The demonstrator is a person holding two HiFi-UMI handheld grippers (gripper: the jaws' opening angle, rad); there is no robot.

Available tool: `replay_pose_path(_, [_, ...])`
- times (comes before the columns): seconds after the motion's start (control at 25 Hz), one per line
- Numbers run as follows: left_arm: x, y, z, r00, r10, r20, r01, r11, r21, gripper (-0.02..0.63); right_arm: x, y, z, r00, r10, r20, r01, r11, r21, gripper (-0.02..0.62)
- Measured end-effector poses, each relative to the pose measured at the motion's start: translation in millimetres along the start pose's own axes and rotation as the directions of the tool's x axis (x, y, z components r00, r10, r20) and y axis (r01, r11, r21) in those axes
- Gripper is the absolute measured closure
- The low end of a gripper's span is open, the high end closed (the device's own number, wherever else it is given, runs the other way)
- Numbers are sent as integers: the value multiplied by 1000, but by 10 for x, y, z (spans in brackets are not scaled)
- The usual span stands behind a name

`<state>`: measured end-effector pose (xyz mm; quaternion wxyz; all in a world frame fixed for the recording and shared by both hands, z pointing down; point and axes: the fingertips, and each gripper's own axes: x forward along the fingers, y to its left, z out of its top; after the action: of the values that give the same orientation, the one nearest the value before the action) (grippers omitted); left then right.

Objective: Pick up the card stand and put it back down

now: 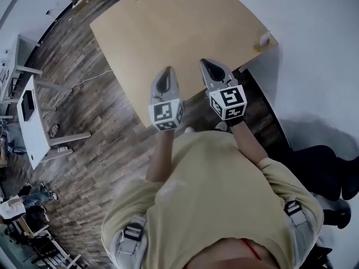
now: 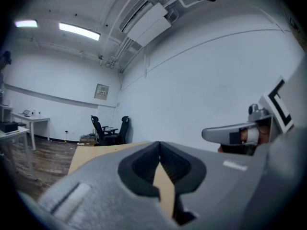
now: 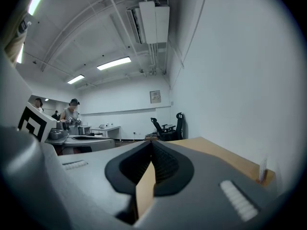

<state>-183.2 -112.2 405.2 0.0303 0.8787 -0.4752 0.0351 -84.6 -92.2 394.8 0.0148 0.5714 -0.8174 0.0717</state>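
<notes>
A small clear card stand (image 1: 264, 39) holding a white card stands at the far right corner of the light wooden table (image 1: 179, 32). The right gripper view shows the card stand (image 3: 263, 169) near the table's right edge. My left gripper (image 1: 164, 75) hovers over the table's near edge with its jaws shut and nothing between them, and the left gripper view shows the same of the left gripper (image 2: 159, 146). Beside it, my right gripper (image 1: 209, 67) is also shut and empty, as the right gripper (image 3: 152, 145) shows in its own view. Both grippers are well short of the stand.
White desks (image 1: 32, 122) stand on the wood floor to the left. Black office chairs (image 2: 108, 128) sit beyond the table by the far wall. People (image 3: 72, 111) stand at a bench in the background. A white wall (image 1: 314, 49) runs along the table's right side.
</notes>
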Motion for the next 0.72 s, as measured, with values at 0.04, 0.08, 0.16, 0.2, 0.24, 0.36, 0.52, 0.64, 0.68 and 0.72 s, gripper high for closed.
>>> replay_pose_path(0.04, [-53,75,22,1000,14,3,-14,1000,5,604,63,71,29,1000,11,5,-11,1000,-10,589])
replay_pose_path(0.08, [-106,156,45,1000,29,7,-29,1000,12,604,134,147,51,1000,24,9,-24,1000,-18,589])
replay_pose_path(0.16, [-210,342,90,998,58,21,-59,998,31,605,289,322,70,998,57,12,-56,998,-33,589])
replay_pose_path(0.2, [-257,442,104,997,74,28,-75,997,36,604,364,411,65,997,73,11,-73,997,-39,589])
replay_pose_path(0.24, [-299,535,107,996,88,33,-90,995,37,604,429,491,56,996,88,7,-88,995,-44,589])
replay_pose_path(0.36, [-410,741,75,993,116,33,-117,993,17,604,556,689,54,992,123,-5,-123,991,-56,589])
replay_pose_path(0.52, [-466,936,25,992,124,29,-124,992,-9,604,685,887,80,989,148,-10,-148,987,-69,590])
replay_pose_path(0.64, [-473,998,8,993,112,26,-111,993,-39,604,714,975,71,988,154,-20,-155,985,-78,589])
replay_pose_path(0.68, [-457,1010,16,994,105,27,-103,994,-47,604,731,983,72,988,153,-22,-154,985,-79,589])
replay_pose_path(0.72, [-433,1020,27,995,97,28,-96,994,-50,604,754,984,72,988,151,-25,-153,985,-79,589])
